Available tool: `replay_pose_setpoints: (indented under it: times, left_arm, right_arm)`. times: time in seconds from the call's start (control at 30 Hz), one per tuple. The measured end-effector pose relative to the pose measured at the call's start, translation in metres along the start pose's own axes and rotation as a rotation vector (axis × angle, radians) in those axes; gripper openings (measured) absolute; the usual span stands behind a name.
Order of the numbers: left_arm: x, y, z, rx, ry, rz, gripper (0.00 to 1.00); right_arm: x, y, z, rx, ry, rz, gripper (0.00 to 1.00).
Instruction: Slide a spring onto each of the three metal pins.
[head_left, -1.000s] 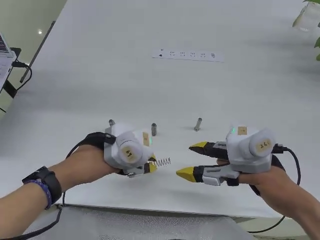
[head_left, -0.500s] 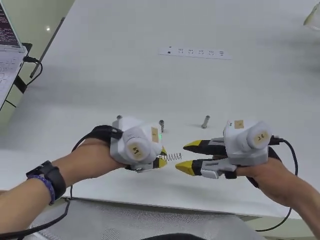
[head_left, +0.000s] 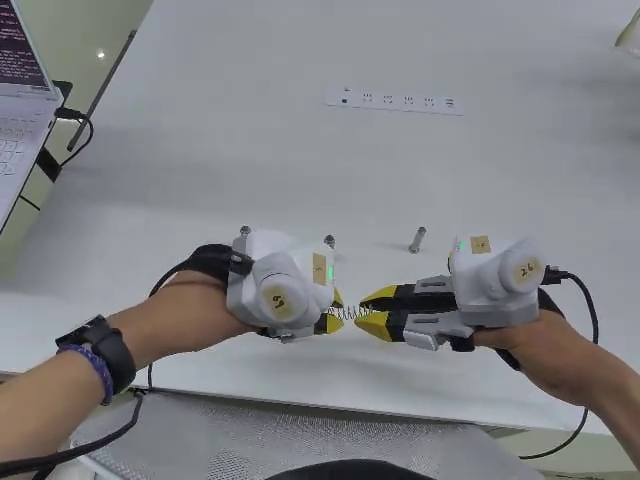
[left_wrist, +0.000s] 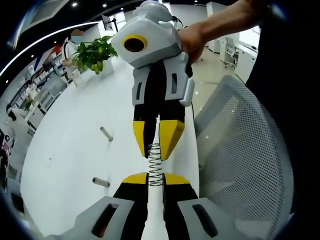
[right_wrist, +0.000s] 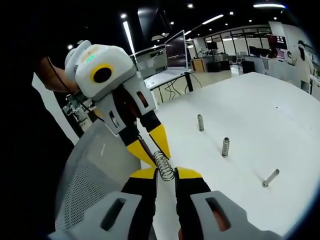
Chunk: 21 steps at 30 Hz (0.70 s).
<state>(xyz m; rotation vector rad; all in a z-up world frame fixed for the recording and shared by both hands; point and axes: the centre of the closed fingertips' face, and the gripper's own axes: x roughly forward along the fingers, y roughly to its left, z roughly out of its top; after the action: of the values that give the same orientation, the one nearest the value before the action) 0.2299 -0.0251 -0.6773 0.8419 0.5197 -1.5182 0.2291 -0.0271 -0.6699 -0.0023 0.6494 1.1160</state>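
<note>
One spring (head_left: 350, 313): held level mid-frame, seemingly for a handover.
Left gripper (head_left: 335, 320): clamped on one end.
Right gripper (head_left: 370, 312): jaws around the other end; grip unclear.

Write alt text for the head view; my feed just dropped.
Two hand-held grippers meet tip to tip above the near edge of a white table: the left gripper holds a spring, whose free end lies between the jaws of the right gripper. Three pins sit on the table behind them, a power strip farther back.
</note>
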Motion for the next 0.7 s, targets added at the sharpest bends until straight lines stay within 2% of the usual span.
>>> replay_pose_setpoints:
  times: [0.2, 0.4, 0.63, 0.7]
  left_arm:
    - [0.000, 0.000, 0.001, 0.016, 0.006, 0.001, 0.02]
    - [0.005, 0.000, 0.003, 0.012, -0.003, -0.001, 0.02]
    - [0.013, -0.001, 0.003, -0.067, -0.018, -0.014, 0.03]
    - [0.015, -0.001, 0.002, -0.070, -0.019, -0.013, 0.03]
  right_arm:
    - [-0.002, 0.004, 0.003, -0.005, -0.007, 0.020, 0.09]
    - [-0.004, 0.003, 0.002, -0.014, 0.006, 0.016, 0.08]
    - [-0.004, 0.002, -0.001, -0.038, 0.045, 0.009, 0.08]
    - [-0.004, 0.002, -0.003, -0.041, 0.058, 0.005, 0.08]
